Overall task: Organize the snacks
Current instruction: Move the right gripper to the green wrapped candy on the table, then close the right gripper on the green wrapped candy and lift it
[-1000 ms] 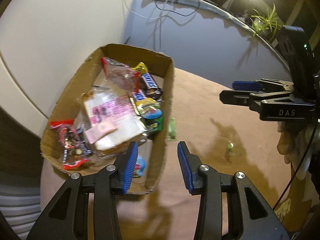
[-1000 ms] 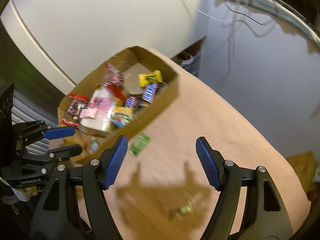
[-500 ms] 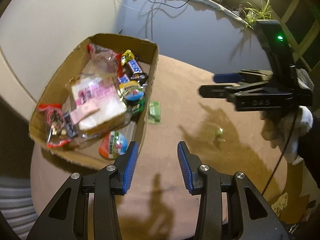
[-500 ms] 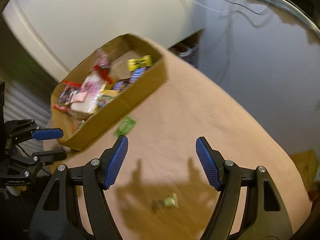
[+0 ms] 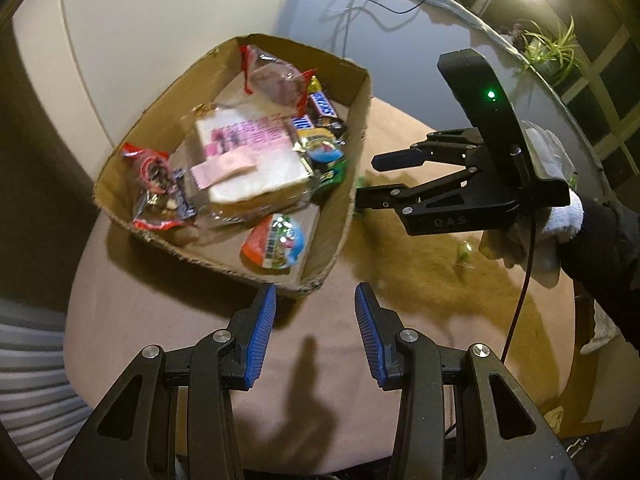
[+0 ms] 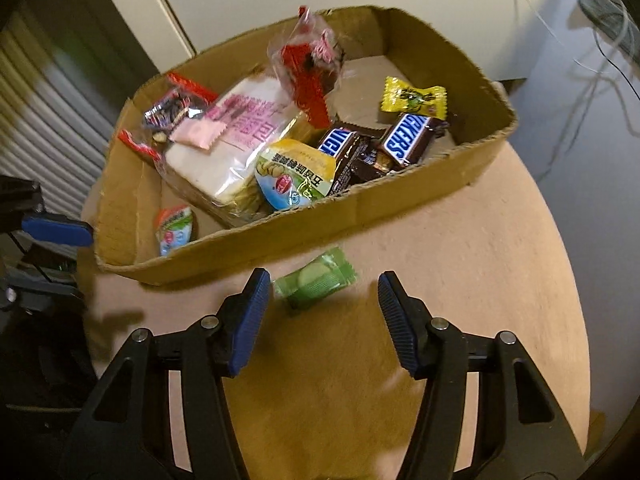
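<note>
Right gripper, angled steeply down at the table, its jaws closing; the green wrapped candy lies just ahead of and between the blue pads, which do not yet press on it, so nothing is held. The candy rests on the brown tabletop, just beside the near wall of the cardboard box and outside it. This is judged to be the pick-up step for a stray snack, the downward tilt letting the fingertips straddle a flat packet.

Left gripper, partly open and empty, hovers over bare table near a corner of the box, apparently waiting clear of the other tool. In its view the right gripper reaches in low beside the box, held by a gloved hand.

Inside the box: a pink-labelled bread packet, Snickers bars, a yellow candy and other wrapped snacks. A second small wrapped sweet lies farther out on the table, probably still to be collected.
</note>
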Action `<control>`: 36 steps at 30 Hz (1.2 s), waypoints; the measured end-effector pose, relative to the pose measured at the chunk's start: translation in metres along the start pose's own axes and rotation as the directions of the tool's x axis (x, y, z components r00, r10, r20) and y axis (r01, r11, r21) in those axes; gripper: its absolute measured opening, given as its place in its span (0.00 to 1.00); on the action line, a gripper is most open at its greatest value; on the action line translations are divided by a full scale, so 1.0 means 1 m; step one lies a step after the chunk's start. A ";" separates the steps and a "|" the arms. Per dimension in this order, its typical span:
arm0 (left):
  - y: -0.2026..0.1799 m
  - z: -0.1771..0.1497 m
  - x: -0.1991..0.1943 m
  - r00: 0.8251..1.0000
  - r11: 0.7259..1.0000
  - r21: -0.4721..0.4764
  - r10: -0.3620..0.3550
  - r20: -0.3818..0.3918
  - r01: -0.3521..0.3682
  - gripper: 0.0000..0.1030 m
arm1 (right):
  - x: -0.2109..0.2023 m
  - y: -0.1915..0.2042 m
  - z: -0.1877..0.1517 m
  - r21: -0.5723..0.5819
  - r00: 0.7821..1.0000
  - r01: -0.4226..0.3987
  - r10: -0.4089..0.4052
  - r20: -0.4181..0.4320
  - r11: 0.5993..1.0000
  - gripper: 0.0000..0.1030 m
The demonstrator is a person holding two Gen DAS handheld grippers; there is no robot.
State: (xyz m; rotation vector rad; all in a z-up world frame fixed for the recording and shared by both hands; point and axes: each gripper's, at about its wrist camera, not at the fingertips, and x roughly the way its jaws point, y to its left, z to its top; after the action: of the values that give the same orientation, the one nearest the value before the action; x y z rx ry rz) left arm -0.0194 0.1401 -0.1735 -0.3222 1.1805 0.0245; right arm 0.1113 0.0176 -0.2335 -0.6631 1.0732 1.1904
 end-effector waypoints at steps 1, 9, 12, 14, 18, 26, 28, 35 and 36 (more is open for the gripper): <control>0.001 0.000 0.000 1.000 1.000 -0.004 0.002 -0.001 -0.002 0.39 | 0.004 0.001 0.001 -0.014 1.000 0.001 -0.001 -0.005 1.000 0.57; 0.002 0.002 0.001 1.000 1.000 -0.014 0.003 -0.002 -0.003 0.39 | 0.024 0.016 0.001 -0.101 0.999 0.016 -0.020 -0.037 0.995 0.57; 0.002 0.003 0.002 1.000 1.000 -0.012 0.003 -0.006 -0.003 0.39 | 0.027 0.023 0.001 -0.117 0.999 0.032 -0.037 -0.039 0.993 0.56; 0.002 0.003 0.003 1.000 1.000 -0.013 0.002 -0.006 -0.002 0.39 | 0.028 0.025 0.000 -0.120 0.998 0.041 -0.046 -0.042 0.992 0.49; 0.001 0.004 0.004 1.000 1.000 -0.016 0.003 -0.008 -0.003 0.39 | 0.029 0.013 -0.003 -0.083 0.997 0.043 -0.048 -0.053 0.996 0.31; -0.001 0.007 0.006 1.000 1.000 -0.012 -0.008 -0.013 0.008 0.39 | 0.028 0.000 -0.008 -0.047 0.996 0.060 -0.063 -0.064 0.997 0.12; -0.003 0.007 0.006 1.000 1.000 -0.006 -0.009 -0.014 0.009 0.39 | 0.025 -0.005 -0.012 -0.036 0.996 0.061 -0.063 -0.065 0.997 0.10; -0.001 0.003 0.003 1.000 1.000 -0.023 -0.001 -0.007 0.001 0.39 | 0.017 -0.022 -0.034 0.042 0.997 0.055 -0.053 -0.063 0.998 0.08; -0.001 0.001 0.001 1.000 1.000 -0.019 0.001 -0.006 -0.001 0.39 | 0.016 -0.025 -0.037 0.051 0.997 0.056 -0.053 -0.063 0.997 0.07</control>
State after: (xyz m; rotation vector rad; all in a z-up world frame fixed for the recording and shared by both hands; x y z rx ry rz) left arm -0.0176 0.1392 -0.1739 -0.3387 1.1868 0.0359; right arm 0.1234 -0.0154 -0.2651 -0.6870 1.1277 1.0972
